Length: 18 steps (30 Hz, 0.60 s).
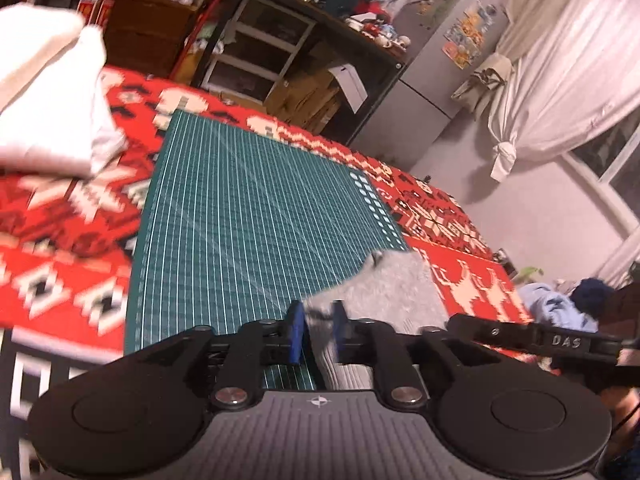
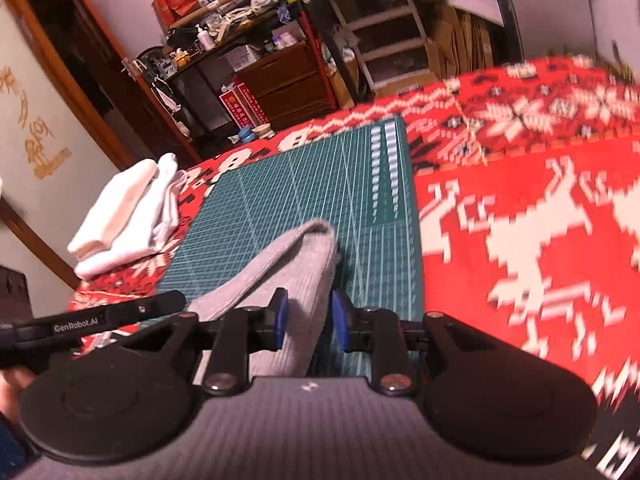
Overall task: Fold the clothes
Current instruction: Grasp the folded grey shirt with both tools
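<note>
We straddle a soft grey ribbed garment [image 2: 288,268] on the green gridded cutting mat [image 2: 280,196], both grippers' fingers parted, not pinching. Folded white clothes [image 2: 128,216] wait at ten o'clock; grey piece remains unfolded.

Left wrist view: low, close over green cutting mat [image 1: 248,216], facing down toward shelving | Right wrist view: same low, tilted pose from the opposite side | Shared: mat, grey cloth [image 2: 288,268], red patterned blanket [image 2: 520,208], white folded pile [image 2: 124,216]
</note>
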Motion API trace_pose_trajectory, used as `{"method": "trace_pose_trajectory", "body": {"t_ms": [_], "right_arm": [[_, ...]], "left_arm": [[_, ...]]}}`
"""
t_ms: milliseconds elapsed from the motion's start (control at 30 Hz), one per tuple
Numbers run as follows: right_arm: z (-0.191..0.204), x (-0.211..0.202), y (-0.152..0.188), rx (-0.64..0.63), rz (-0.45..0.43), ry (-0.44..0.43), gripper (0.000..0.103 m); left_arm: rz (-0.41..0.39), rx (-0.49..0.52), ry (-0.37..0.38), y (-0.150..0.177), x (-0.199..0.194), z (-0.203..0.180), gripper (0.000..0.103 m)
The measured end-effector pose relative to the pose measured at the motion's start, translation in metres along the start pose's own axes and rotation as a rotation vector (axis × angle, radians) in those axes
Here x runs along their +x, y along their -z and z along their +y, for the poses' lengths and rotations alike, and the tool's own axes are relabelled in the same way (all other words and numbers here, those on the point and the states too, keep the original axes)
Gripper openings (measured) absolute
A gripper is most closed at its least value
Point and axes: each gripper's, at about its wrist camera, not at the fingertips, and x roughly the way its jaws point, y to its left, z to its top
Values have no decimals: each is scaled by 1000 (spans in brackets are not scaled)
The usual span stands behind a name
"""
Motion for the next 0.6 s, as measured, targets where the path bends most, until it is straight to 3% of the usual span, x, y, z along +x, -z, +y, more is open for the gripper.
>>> {"method": "trace_pose_trajectory", "body": {"t_ms": [67,200,333,500,600], "right_arm": [[-1,-5,7,23,15,-6,32],[-2,-9,19,55,30,-11,33],[-4,-4,27,90,38,-24,33],[-5,10,33,105,15,-51,28],[-2,14,34,101,7,-60,25]], "left_arm": [[15,-42,21,8,-7,0,39],[44,-104,53,23,-14,-2,39],[63,-113,30,30,-5,-5,39],[58,-112,22,32,0,-9,32],[56,-137,23,35,1,-9,23]]}}
